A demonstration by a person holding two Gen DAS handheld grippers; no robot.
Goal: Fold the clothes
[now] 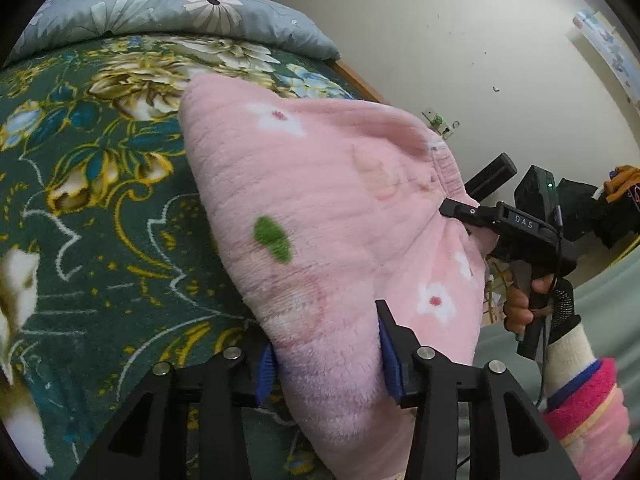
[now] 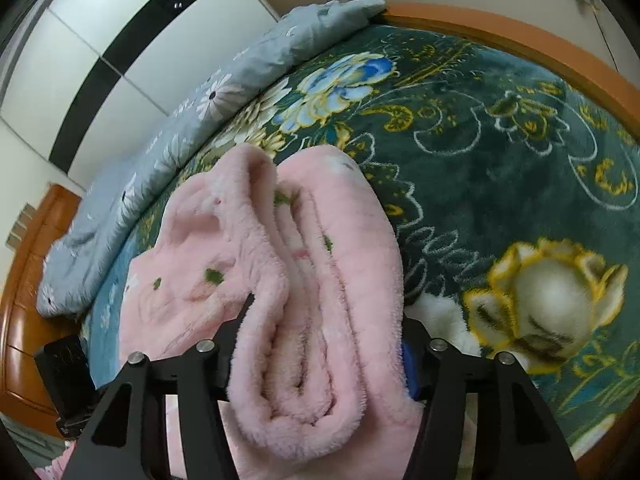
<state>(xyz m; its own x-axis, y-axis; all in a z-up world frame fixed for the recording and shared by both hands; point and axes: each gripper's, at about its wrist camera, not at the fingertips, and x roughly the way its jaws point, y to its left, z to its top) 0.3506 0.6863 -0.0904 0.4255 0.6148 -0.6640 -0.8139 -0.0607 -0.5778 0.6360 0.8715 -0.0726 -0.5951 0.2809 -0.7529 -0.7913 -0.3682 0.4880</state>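
Observation:
A pink fleece garment (image 1: pixel 328 216) with white flowers and green leaves is folded into thick layers and held up above the bed. My left gripper (image 1: pixel 326 344) is shut on one end of it, the fabric bulging between the blue pads. My right gripper (image 2: pixel 324 340) is shut on the other end, where several stacked folds (image 2: pixel 304 360) fill the jaws. The right gripper also shows in the left wrist view (image 1: pixel 480 216), clamped on the garment's ribbed edge, with the hand on its handle.
A dark green floral blanket (image 2: pixel 500 168) covers the bed. A grey flowered pillow (image 1: pixel 180 12) lies at its head by the white wardrobe (image 2: pixel 100 40). An orange wooden bed frame (image 2: pixel 520 48) borders it. A white wall (image 1: pixel 460 40) stands beyond.

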